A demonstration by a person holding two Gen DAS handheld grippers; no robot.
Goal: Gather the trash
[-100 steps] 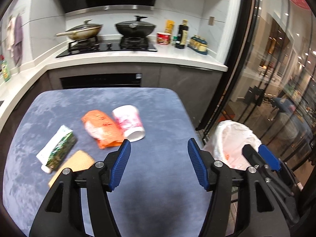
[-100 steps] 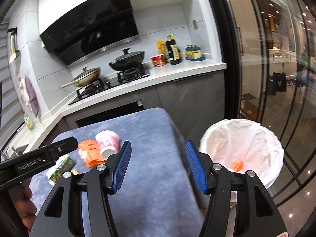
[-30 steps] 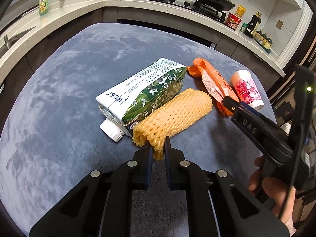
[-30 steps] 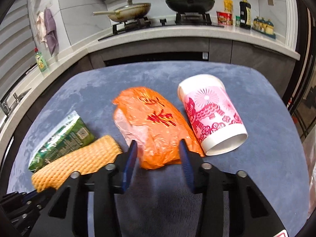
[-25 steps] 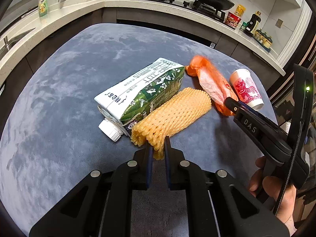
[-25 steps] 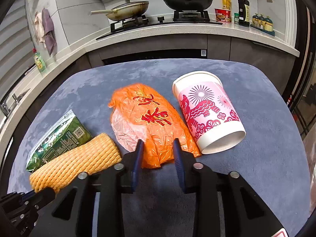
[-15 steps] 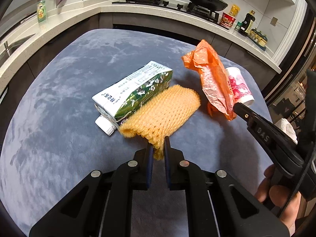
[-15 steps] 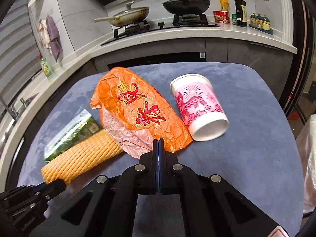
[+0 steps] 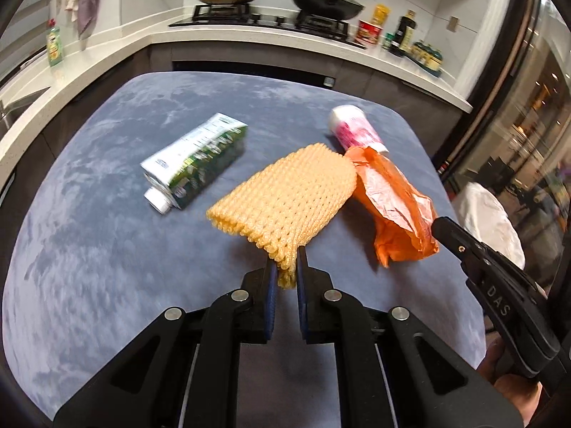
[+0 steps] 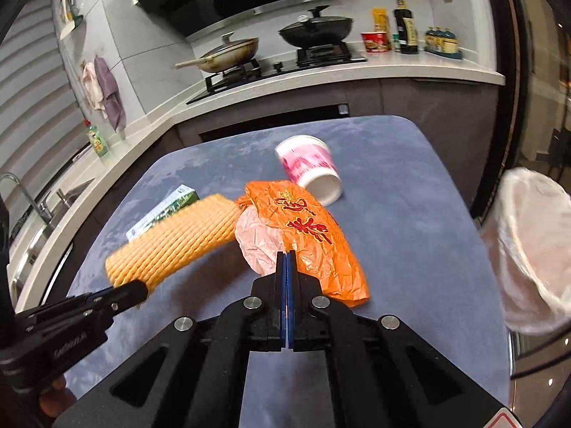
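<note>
A: What is being hidden or cut off?

B: The near corner of the yellow foam net (image 9: 285, 199) is being pinched between the fingers of the left gripper (image 9: 285, 278), so that corner is being covered. The near edge of the orange plastic bag (image 10: 310, 235) is being clamped by the right gripper (image 10: 286, 271), whose fingers are being pressed tight together. Both pieces are being held up off the blue worktop (image 9: 89, 249). Part of the milk carton (image 10: 162, 212) is being hidden behind the net in the right wrist view.

A: And relative to the carton?

B: The carton (image 9: 194, 164) is being left lying on the worktop; the net is just to its right, the bag (image 9: 392, 207) beyond the net, and the pink paper cup (image 9: 353, 133) is being left on its side behind the bag. The white-lined trash bin (image 10: 531, 249), blurred and cropped, is being shown off the worktop's right edge. Behind the carton, a kitchen counter (image 10: 392, 71) with a stove and two pans is being shown.
</note>
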